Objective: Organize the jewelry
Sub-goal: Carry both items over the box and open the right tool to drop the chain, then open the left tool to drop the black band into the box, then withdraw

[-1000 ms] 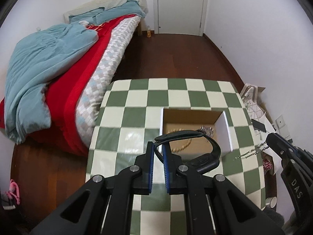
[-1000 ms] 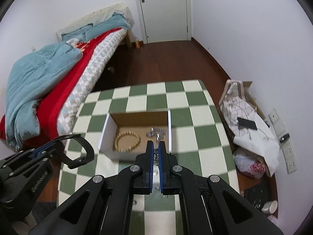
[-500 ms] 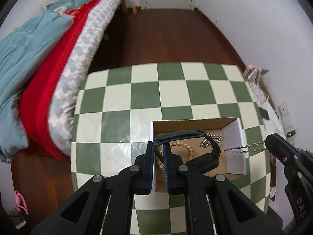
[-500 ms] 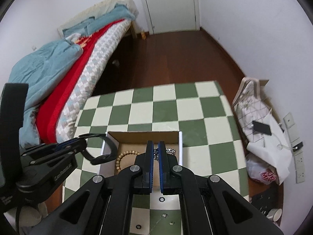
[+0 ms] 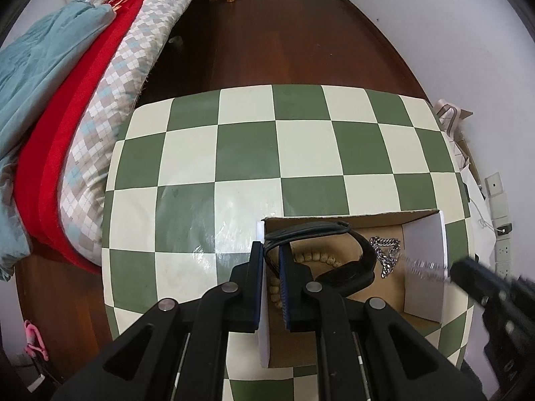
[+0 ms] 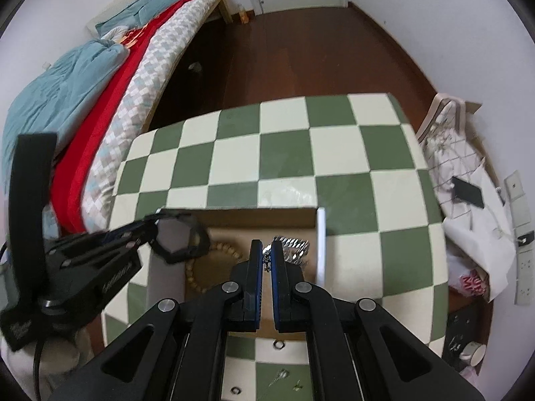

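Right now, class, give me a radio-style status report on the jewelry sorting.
Left gripper jaws opening, black watch between them, over cardboard box. Right gripper shut on silver chain. Nothing blocking; bead bracelet in box.

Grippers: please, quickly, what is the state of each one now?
Left gripper: starting to open, black watch strap between its fingers.
Right gripper: closed on thin silver chain.
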